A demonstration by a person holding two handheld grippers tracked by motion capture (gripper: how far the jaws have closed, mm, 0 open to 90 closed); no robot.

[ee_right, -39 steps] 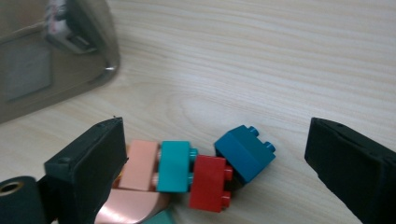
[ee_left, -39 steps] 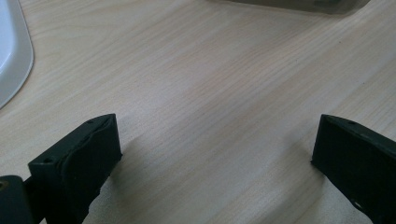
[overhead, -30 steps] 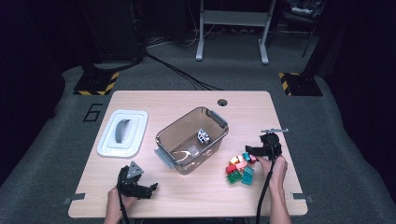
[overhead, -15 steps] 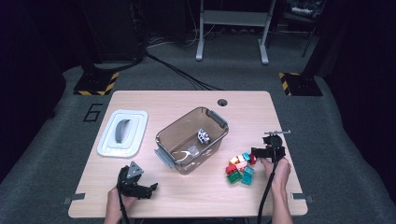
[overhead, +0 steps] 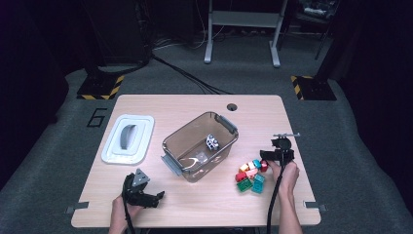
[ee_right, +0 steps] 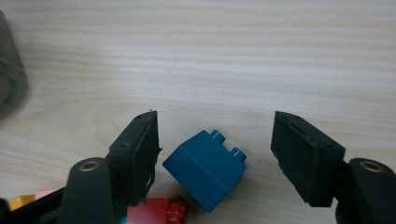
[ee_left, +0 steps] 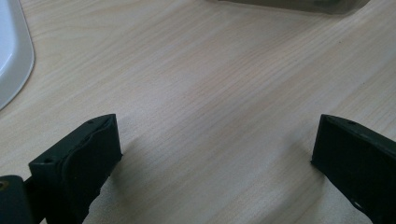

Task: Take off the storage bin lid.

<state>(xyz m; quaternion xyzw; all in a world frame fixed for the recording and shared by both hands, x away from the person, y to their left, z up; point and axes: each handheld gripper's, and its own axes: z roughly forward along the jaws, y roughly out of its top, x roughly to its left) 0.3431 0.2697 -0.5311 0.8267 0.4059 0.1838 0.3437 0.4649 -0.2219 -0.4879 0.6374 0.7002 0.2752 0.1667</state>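
A dark blue brick lies tilted on the wood between the jaws of my right gripper. Those jaws have just been closing; the left pad is at the brick's corner and a gap remains at the right pad. A red brick lies just below it. In the high view my right gripper is at the top edge of a pile of coloured bricks, right of the clear bin. My left gripper rests near the table's front left, open with bare wood between its jaws.
The bin holds a small white and black piece. Its white lid lies at the left of the table. A round hole sits near the far edge. A corner of the lid appears in the left gripper view.
The right gripper's jaws have narrowed around the bricks, and the hand has shifted slightly. The left hand and gripper have not moved.
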